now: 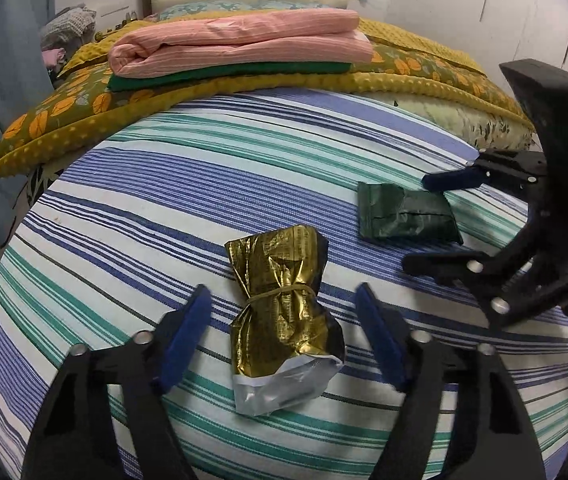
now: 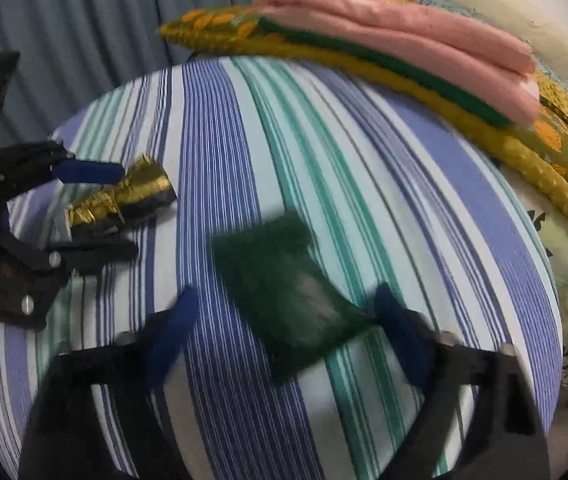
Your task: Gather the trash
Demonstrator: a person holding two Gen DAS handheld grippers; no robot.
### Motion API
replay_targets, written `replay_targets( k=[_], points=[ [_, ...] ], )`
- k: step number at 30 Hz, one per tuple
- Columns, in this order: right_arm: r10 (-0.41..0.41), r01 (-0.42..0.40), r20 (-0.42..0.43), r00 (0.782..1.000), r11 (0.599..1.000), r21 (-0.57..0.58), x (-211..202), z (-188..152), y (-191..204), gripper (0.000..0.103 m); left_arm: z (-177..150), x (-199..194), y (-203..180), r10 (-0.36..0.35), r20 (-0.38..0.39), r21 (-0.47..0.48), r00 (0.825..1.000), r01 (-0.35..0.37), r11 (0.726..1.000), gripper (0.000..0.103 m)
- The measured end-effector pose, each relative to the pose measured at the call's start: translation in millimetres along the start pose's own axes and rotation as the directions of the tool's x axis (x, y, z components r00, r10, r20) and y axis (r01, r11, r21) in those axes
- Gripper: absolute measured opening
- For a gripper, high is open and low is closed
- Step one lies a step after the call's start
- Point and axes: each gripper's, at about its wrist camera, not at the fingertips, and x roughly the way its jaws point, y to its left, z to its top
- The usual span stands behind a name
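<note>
Gold foil packet [image 1: 284, 320], light and crinkly, lies between my wide-open, empty left gripper [image 1: 284, 336]; grip its banded waist.

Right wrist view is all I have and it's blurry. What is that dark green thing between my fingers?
Observer: In the left wrist view it is sharp: a dark green packet, crumpled, lying flat on the striped sheet.
Operator: Is the gold wrapper tied?
Observer: Yes, a rubber band cinches the gold wrapper at its waist.
Operator: Anything at its near end?
Observer: Its silver inner lining shows at the torn open end, between the open left gripper fingers.
</note>
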Motion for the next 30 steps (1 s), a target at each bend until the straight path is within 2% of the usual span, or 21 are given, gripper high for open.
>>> replay_targets(
  k=[1,2,3,8,13,16,19,22,25,26,27,29,30],
  points=[
    [0.003,-0.003,0.004,1.0,1.0,0.007,-2,-1,0,0.063,0,0,1,0.002,0.003,0.002,1.0,-0.002,1.0,0.057],
    [0.002,-0.002,-0.004,1.0,1.0,0.022,-4,-2,1,0.06,-1,-1,1,0.006,0.01,0.006,1.0,-0.006,1.0,0.046],
    [-0.004,0.004,-0.008,1.0,0.999,0.036,-7,-5,1,0.057,-1,-2,1,0.003,0.009,0.005,1.0,-0.003,1.0,0.045],
    [-0.071,0.073,-0.02,0.997,0.985,0.155,-30,-37,6,0.054,-10,-27,3,-0.012,0.043,-0.026,0.999,0.014,1.0,0.043],
    [-0.173,0.179,-0.049,0.984,0.914,0.365,-71,-93,21,0.053,-43,-67,-11,-0.024,0.067,-0.02,0.997,0.026,0.999,0.044],
    [-0.222,0.229,-0.066,0.973,0.88,0.416,-86,-122,44,0.053,-73,-82,-23,-0.011,0.064,-0.013,0.998,0.012,1.0,0.044],
    [-0.231,0.23,-0.06,0.971,0.842,0.487,-95,-152,78,0.055,-105,-91,-31,-0.013,0.047,-0.021,0.999,0.014,1.0,0.045],
    [-0.2,0.179,-0.016,0.98,0.836,0.519,-106,-173,111,0.061,-134,-99,-36,-0.021,0.028,-0.037,0.999,0.022,0.999,0.048],
    [-0.145,0.104,0.034,0.989,0.834,0.543,-110,-182,134,0.066,-159,-113,-38,-0.023,0.04,-0.051,0.999,0.025,0.998,0.061],
    [-0.128,0.079,0.05,0.991,0.831,0.551,-113,-187,140,0.068,-164,-117,-38,-0.03,0.044,-0.056,0.999,0.032,0.998,0.069],
    [-0.128,0.078,0.053,0.99,0.831,0.551,-115,-189,143,0.072,-169,-120,-39,-0.034,0.044,-0.061,0.998,0.037,0.997,0.079],
    [-0.148,0.096,0.058,0.987,0.845,0.526,-118,-195,148,0.075,-175,-122,-40,-0.029,0.042,-0.06,0.999,0.031,0.998,0.088],
    [-0.156,0.107,0.054,0.986,0.853,0.51,-116,-194,151,0.075,-177,-122,-41,-0.022,0.045,-0.055,0.999,0.024,0.998,0.089]
  ],
)
